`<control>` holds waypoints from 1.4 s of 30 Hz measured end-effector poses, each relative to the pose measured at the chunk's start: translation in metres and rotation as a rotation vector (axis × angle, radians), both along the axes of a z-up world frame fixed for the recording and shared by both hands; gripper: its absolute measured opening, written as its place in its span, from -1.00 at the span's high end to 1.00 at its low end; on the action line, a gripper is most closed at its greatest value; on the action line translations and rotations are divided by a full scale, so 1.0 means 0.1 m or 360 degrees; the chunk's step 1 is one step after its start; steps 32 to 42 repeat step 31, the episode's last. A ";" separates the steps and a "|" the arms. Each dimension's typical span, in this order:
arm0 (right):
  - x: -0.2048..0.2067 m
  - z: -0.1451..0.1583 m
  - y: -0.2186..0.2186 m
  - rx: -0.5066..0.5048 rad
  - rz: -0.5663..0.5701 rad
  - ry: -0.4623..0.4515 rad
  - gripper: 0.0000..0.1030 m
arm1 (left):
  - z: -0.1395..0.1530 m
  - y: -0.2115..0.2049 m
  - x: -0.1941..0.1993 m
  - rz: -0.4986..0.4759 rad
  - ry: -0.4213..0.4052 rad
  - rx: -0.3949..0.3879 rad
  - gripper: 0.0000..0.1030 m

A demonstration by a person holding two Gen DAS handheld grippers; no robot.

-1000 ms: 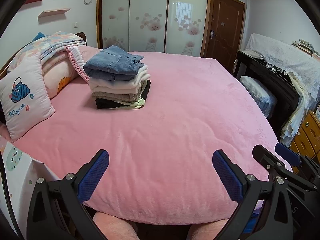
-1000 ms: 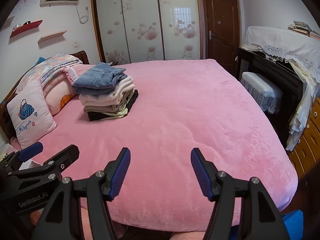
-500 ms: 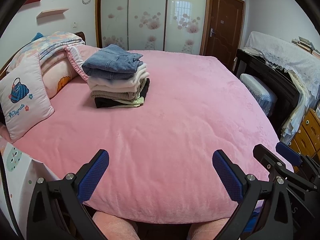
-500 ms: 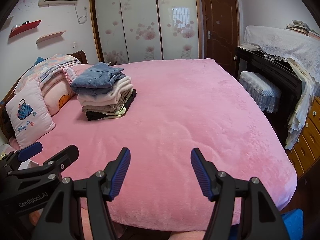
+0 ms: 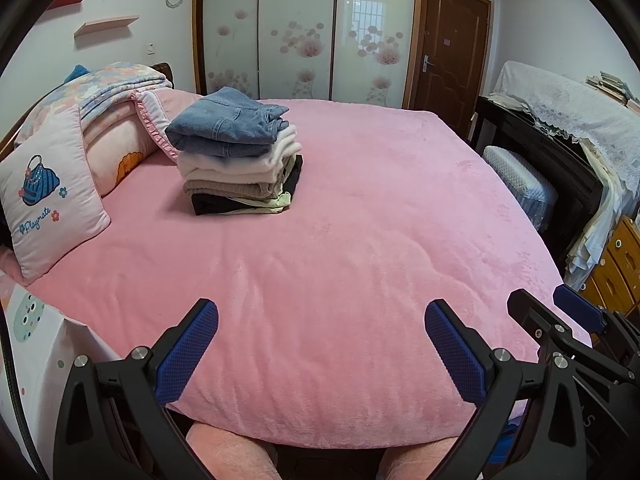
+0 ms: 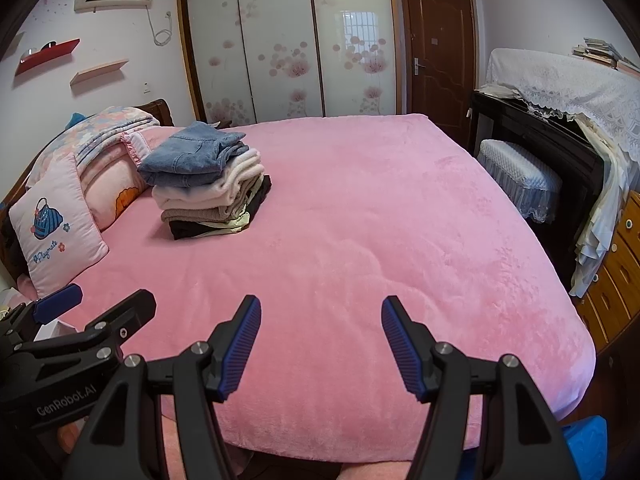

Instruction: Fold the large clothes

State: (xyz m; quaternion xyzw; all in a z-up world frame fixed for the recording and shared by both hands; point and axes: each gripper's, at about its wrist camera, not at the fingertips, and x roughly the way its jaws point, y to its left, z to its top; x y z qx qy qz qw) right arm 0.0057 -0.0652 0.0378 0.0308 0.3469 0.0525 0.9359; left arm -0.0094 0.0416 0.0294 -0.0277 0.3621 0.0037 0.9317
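A stack of folded clothes (image 5: 240, 156) sits on the pink bed (image 5: 340, 260) at the far left, near the pillows, with folded blue jeans (image 5: 228, 122) on top. The stack also shows in the right wrist view (image 6: 208, 184). My left gripper (image 5: 320, 344) is open and empty, held over the near edge of the bed. My right gripper (image 6: 320, 340) is open and empty, also over the near edge. Each gripper shows at the side of the other's view. Both are far from the stack.
Pillows (image 5: 48, 196) and folded quilts (image 5: 108, 92) lie at the bed's left end. A covered stool (image 6: 520, 180), a dark cabinet with a lace cloth (image 6: 560, 92) and wooden drawers (image 6: 616, 272) stand right of the bed. Wardrobe doors (image 6: 280, 40) and a door are behind.
Both views have shifted very slightly; the grippers stay open and empty, and the stack has not moved.
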 end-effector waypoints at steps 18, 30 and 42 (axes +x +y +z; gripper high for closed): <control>0.00 -0.02 -0.02 -0.0001 0.0000 0.0005 -0.23 | -0.04 0.02 0.03 -0.0001 0.0024 0.0002 -0.99; 0.00 -0.03 -0.02 0.0001 -0.0001 0.0010 -0.23 | -0.07 0.03 0.03 -0.0005 0.0047 -0.0006 -0.99; 0.01 -0.03 -0.02 0.0000 -0.0001 0.0011 -0.23 | -0.08 0.04 0.03 -0.0004 0.0051 -0.0003 -0.99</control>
